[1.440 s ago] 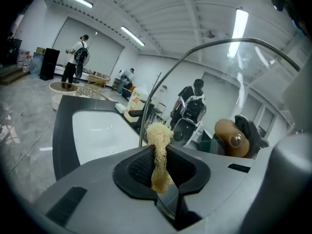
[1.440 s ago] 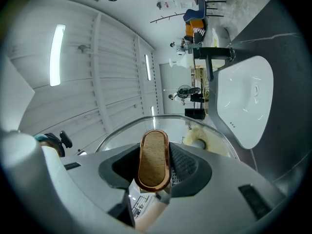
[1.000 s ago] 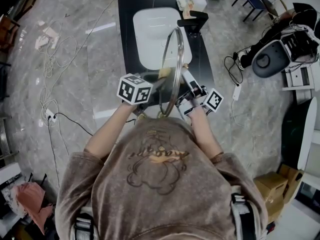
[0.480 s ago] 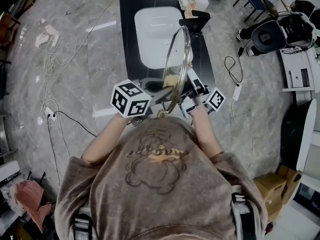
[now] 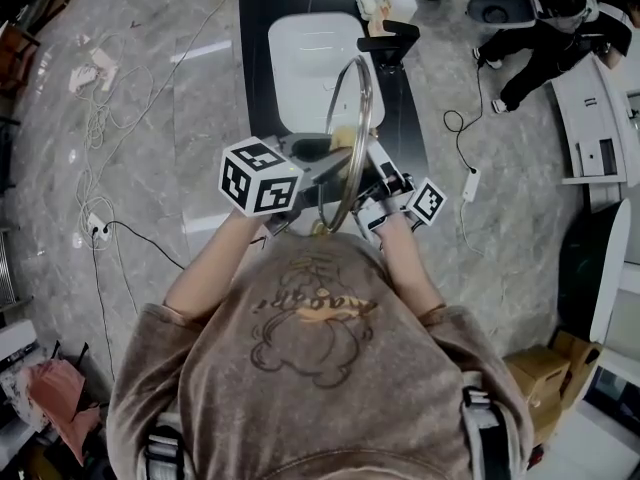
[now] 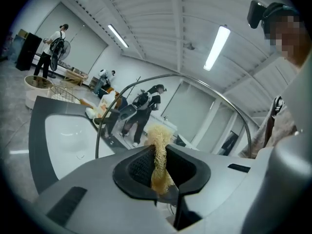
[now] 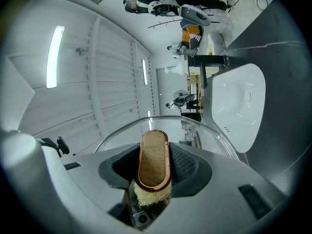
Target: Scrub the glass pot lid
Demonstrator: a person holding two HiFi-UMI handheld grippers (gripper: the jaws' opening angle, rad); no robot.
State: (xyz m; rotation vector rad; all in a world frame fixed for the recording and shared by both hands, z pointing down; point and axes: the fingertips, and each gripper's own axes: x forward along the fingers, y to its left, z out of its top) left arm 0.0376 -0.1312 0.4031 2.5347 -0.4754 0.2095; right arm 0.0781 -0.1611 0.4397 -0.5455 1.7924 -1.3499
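At centre left of the head view, the left tongs pinch a straw-coloured fibrous scrubber. Its tip is at the left face of the glass pot lid, though I cannot tell whether it actually touches. The lid stands on edge at mid-frame, above the white sink set in the dark bench. Just to its right, the right tongs are clamped on the lid's wooden handle. The scrubbing step appears to be in hand. The next move likely calls for pressing the scrubber onto the glass and stroking across it, with the right grip held firm.
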